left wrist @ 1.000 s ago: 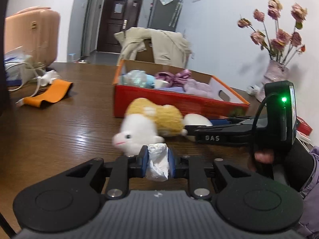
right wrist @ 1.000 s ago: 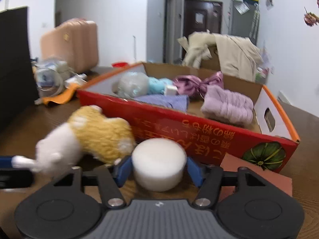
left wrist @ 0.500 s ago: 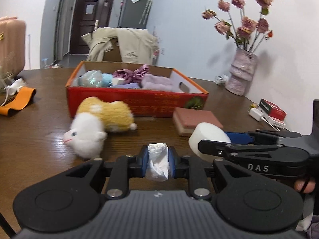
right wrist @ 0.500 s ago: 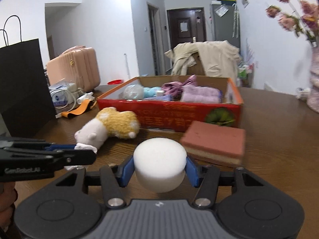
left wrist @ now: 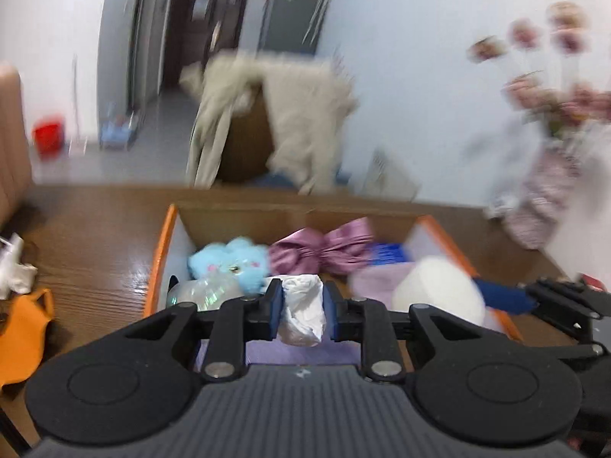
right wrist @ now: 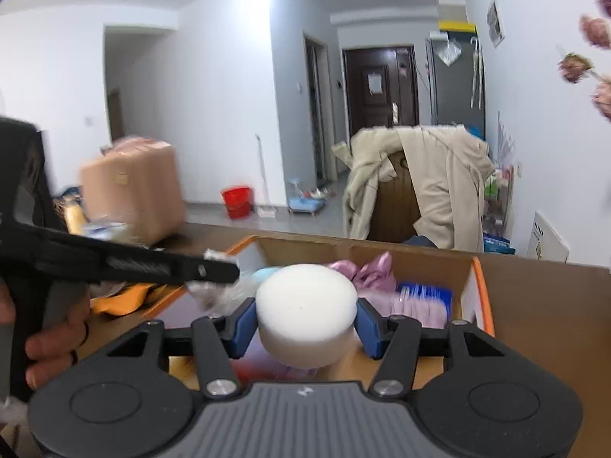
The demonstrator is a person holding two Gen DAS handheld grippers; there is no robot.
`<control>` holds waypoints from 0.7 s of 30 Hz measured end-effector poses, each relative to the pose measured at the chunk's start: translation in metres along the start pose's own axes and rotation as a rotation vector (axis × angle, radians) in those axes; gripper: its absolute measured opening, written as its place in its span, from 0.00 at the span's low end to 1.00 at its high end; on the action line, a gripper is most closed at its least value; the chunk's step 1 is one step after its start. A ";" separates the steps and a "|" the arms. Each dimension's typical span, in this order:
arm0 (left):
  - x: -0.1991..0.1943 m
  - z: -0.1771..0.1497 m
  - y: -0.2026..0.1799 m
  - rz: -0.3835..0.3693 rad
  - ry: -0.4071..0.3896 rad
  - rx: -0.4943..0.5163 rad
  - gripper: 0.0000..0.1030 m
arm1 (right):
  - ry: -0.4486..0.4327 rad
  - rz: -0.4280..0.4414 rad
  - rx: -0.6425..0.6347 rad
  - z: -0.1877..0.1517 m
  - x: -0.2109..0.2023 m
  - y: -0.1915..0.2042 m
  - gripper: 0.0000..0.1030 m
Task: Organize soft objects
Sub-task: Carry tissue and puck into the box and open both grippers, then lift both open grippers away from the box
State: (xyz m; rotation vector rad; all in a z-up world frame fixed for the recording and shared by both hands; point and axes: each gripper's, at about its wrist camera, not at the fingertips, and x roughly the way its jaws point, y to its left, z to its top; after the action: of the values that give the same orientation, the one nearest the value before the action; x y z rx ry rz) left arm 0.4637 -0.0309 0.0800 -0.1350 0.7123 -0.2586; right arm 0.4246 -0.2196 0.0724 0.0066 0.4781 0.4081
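Note:
My left gripper [left wrist: 302,307] is shut on a crumpled white tissue [left wrist: 301,311] and holds it over the near part of the orange-rimmed cardboard box [left wrist: 162,252]. My right gripper [right wrist: 305,322] is shut on a round white sponge [right wrist: 306,313] over the same box [right wrist: 482,290]; the sponge also shows in the left wrist view [left wrist: 439,290]. Inside the box lie a light blue plush [left wrist: 233,261], a purple satin bow [left wrist: 324,252], a lilac cloth [left wrist: 372,280] and a clear plastic ball [left wrist: 202,292]. The left gripper shows in the right wrist view [right wrist: 214,269].
A vase of dried pink flowers [left wrist: 546,194] stands right of the box. An orange cloth [left wrist: 23,328] and white cables [left wrist: 13,271] lie on the wooden table at left. A chair with a beige coat [right wrist: 416,187] and a pink suitcase [right wrist: 131,191] stand behind.
Both grippers have risen and moved forward from the table in front of the box to above its inside, still holding the tissue and the sponge. The plush hamster and brick-red sponge have dropped out of view.

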 end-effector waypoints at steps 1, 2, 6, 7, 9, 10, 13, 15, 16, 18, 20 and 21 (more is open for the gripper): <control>0.022 0.010 0.009 0.015 0.053 -0.038 0.22 | 0.024 -0.013 -0.006 0.007 0.021 -0.001 0.52; 0.039 0.016 0.017 0.034 0.084 -0.062 0.22 | 0.065 -0.017 -0.004 0.014 0.045 -0.005 0.52; 0.087 0.020 0.031 0.103 0.186 -0.098 0.22 | 0.199 -0.060 -0.099 0.020 0.113 -0.003 0.52; 0.095 0.016 0.032 0.106 0.214 -0.108 0.23 | 0.215 -0.071 -0.111 0.016 0.122 -0.002 0.52; 0.101 0.013 0.034 0.098 0.219 -0.133 0.24 | 0.257 -0.058 -0.101 0.018 0.130 -0.001 0.52; 0.101 0.013 0.034 0.098 0.216 -0.139 0.25 | 0.263 -0.041 -0.095 0.018 0.130 -0.001 0.53; 0.101 0.014 0.038 0.084 0.219 -0.146 0.29 | 0.288 -0.012 -0.018 0.017 0.132 -0.011 0.55; 0.095 0.014 0.039 0.080 0.212 -0.151 0.35 | 0.289 0.017 0.033 0.016 0.126 -0.018 0.61; 0.091 0.015 0.040 0.078 0.201 -0.154 0.38 | 0.282 0.027 0.048 0.016 0.122 -0.020 0.62; 0.079 0.018 0.039 0.063 0.181 -0.154 0.43 | 0.259 0.024 0.054 0.019 0.111 -0.022 0.67; 0.062 0.024 0.035 0.057 0.156 -0.152 0.47 | 0.240 0.041 0.055 0.026 0.096 -0.023 0.68; 0.051 0.027 0.033 0.051 0.136 -0.146 0.49 | 0.230 0.039 0.053 0.030 0.087 -0.022 0.68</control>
State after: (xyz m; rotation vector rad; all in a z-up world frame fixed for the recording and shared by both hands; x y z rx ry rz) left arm 0.5247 -0.0129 0.0618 -0.2395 0.8694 -0.1673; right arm 0.5174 -0.2041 0.0580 0.0201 0.7160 0.4364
